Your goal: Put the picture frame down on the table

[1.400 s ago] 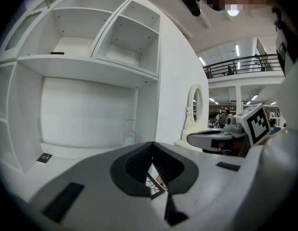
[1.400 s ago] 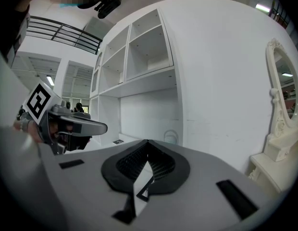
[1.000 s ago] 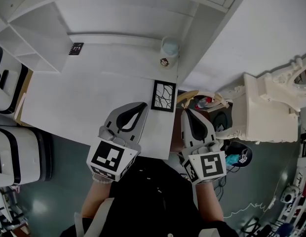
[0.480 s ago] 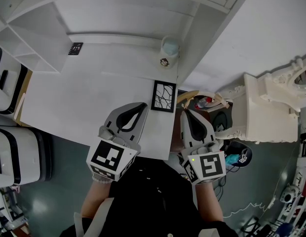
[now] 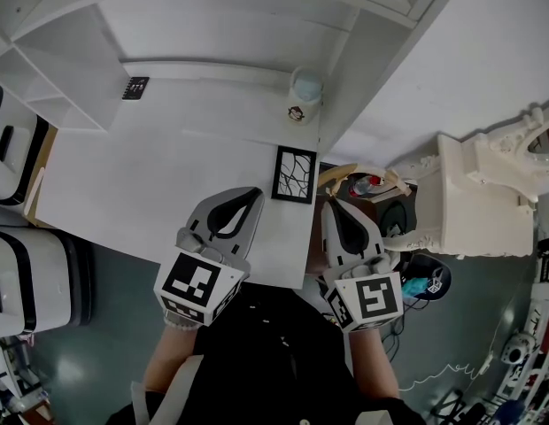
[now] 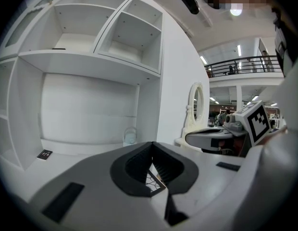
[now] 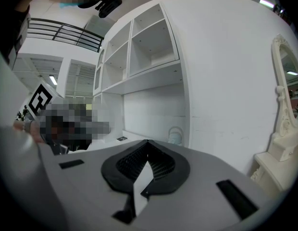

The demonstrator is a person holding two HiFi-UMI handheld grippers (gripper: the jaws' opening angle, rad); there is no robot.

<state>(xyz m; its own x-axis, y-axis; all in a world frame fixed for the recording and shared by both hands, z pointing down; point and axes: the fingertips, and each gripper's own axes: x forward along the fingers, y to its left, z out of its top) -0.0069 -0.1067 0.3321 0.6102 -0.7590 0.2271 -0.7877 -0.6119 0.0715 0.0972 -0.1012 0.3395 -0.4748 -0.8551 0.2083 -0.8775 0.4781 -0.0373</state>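
Observation:
The picture frame (image 5: 293,173), black-edged with a white pattern of curved black lines, lies flat on the white table (image 5: 150,184) near its right front corner. My left gripper (image 5: 255,189) hovers over the table just left of the frame and nearer to me, shut and empty. A corner of the frame (image 6: 154,179) shows through the opening behind its closed tips (image 6: 151,144). My right gripper (image 5: 330,203) is off the table's right edge, just below and right of the frame, shut with nothing held (image 7: 148,142).
A lidded pale jar (image 5: 305,87) and a small black card (image 5: 135,88) stand at the back of the table under white shelves (image 5: 71,69). An ornate white dresser (image 5: 483,193) and a basket of items (image 5: 367,184) are at right. White appliances (image 5: 18,149) stand at left.
The right gripper has edged slightly left and toward me. The frame and the left gripper have not moved.

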